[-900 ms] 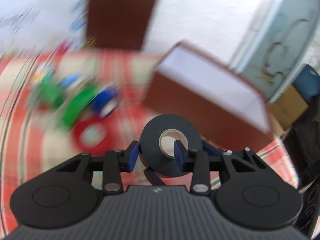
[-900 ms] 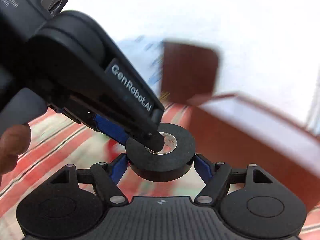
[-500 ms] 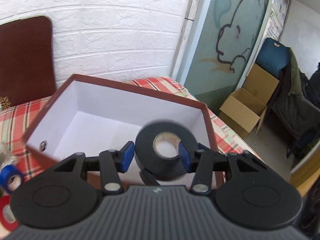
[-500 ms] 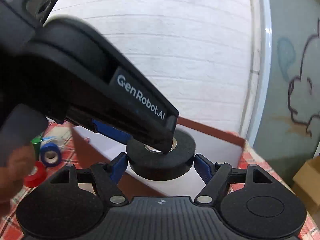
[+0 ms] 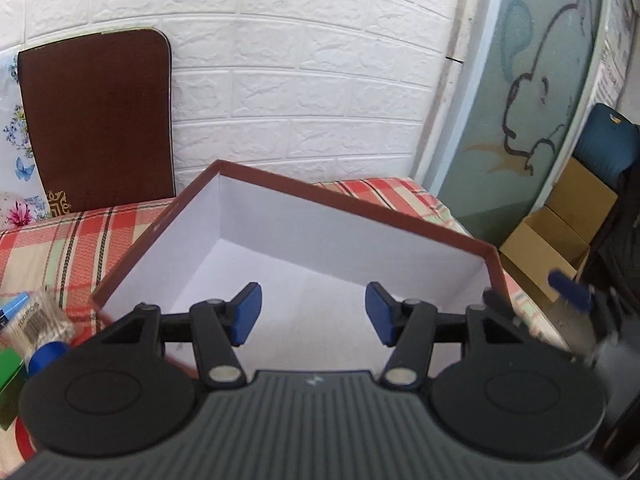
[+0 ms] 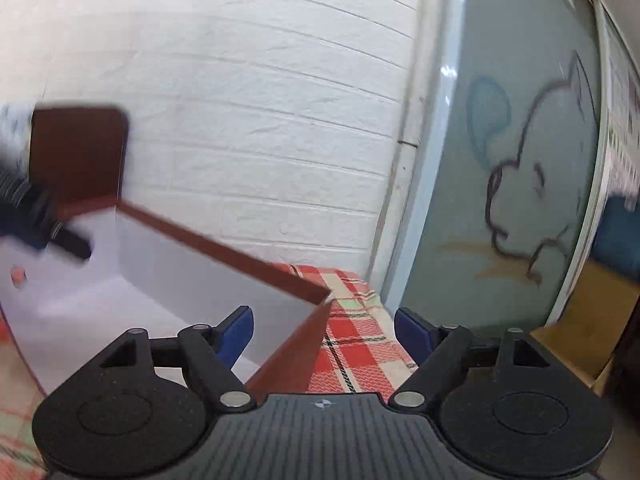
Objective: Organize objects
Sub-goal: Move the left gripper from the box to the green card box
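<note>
Two claws gape wide, empty: left claw (image 5: pixel 312 314) over white interior of brown-rimmed cardboard box (image 5: pixel 352 236) on red plaid counter (image 5: pixel 72 240); right claw (image 6: pixel 324 330) above box's near right corner.

Open box (image 5: pixel 256 256) interior, brown walls around.

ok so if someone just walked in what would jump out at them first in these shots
The big brown box with its white inside fills the middle of the left wrist view, set on the red plaid cloth. The left gripper hangs open over it, holding nothing. A dark brown panel leans on the white brick wall behind.
</note>
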